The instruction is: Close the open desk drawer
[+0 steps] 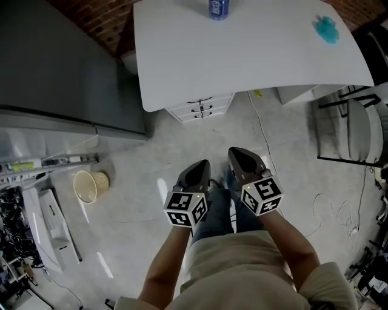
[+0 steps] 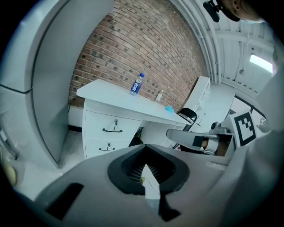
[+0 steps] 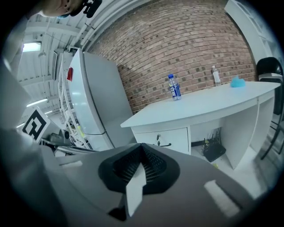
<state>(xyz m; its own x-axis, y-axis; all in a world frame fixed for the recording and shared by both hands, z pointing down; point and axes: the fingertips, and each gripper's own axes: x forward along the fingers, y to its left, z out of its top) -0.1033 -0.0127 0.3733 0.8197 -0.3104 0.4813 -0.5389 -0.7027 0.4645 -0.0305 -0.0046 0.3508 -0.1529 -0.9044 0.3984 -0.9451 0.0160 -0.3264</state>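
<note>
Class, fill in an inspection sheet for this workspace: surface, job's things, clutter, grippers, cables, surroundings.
Surface: white desk, top mostly bare.
Job's things: drawers under the desk; in the gripper views the fronts look shut.
Clutter: bottle and a blue lump on the desk; basket on the floor.
Grippers: left gripper and right gripper both shut and empty, held over the floor short of the desk.
Cables: white cable trails across the floor from under the desk.
Surroundings: grey cabinet at left, chair at right, brick wall behind.
</note>
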